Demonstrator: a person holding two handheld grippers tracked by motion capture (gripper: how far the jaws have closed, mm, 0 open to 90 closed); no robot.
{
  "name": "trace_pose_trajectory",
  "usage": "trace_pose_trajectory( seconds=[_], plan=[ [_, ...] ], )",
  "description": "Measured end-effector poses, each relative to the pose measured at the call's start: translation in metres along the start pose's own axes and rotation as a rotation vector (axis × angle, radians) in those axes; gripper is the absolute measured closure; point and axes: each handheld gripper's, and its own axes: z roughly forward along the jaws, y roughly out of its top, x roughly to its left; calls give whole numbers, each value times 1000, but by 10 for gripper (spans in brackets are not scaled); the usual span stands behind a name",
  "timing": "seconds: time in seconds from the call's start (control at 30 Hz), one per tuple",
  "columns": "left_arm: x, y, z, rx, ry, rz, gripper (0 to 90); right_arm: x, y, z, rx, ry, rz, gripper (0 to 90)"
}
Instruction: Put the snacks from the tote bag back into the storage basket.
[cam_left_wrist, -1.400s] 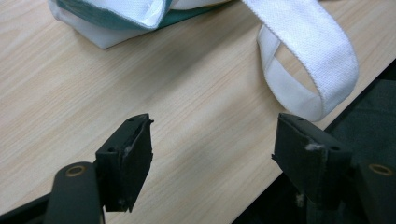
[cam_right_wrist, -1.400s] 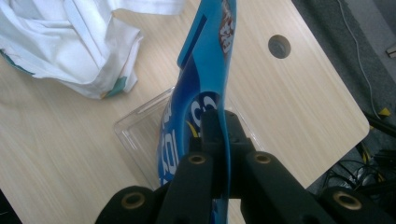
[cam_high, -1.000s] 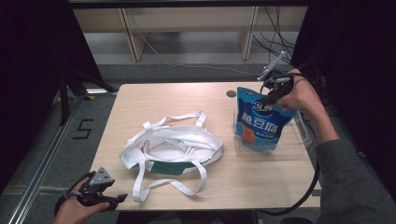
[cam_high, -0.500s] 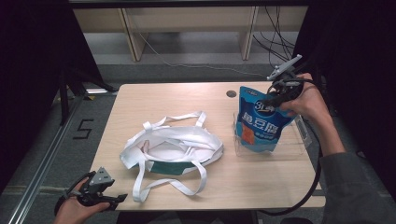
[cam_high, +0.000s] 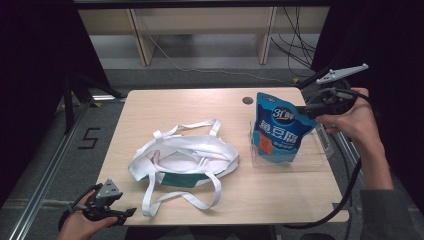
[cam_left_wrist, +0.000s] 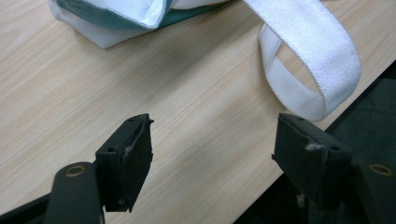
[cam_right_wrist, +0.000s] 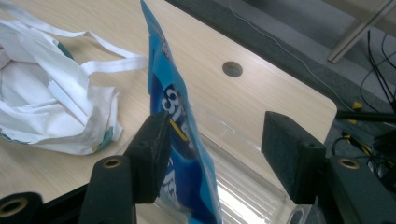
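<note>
A blue snack pouch (cam_high: 280, 130) stands upright in a clear plastic tray (cam_high: 312, 152) on the right of the table. My right gripper (cam_high: 305, 111) is at the pouch's upper right corner. Its jaws have just been opening, and in the right gripper view (cam_right_wrist: 217, 135) they stand open, with the pouch's thin edge (cam_right_wrist: 180, 140) close by the left jaw, no pad pressing on it. A white tote bag (cam_high: 185, 157) lies flat at the middle. My left gripper (cam_high: 125, 212) is open at the front left corner; in its own view (cam_left_wrist: 212, 135) nothing lies between the jaws, and a bag strap (cam_left_wrist: 317, 65) is just ahead.
The wooden table (cam_high: 200, 107) has a round cable hole (cam_high: 247, 100) near its far edge, behind the pouch. The tote's straps trail toward the front edge. Cables and shelf legs stand on the floor beyond the table.
My right gripper has opened, let go of the pouch's top and drawn back to the right. The pouch stays standing in the tray. The left gripper has not moved.
</note>
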Motion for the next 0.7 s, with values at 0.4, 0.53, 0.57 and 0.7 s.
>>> trace_pose_trajectory(
  seconds=[0.4,0.53,0.57,0.7],
  plan=[
    [0,0,0,-1,-6,-2,270,7,-34,-10,-35,15,69,404],
    [0,0,0,1,-6,0,269,4,-50,-11,-75,4,64,403],
    [0,0,-1,12,-2,15,269,6,-56,-10,-62,-5,95,402],
    [0,0,0,2,-6,0,268,7,-71,-1,-43,9,117,405]
  ],
)
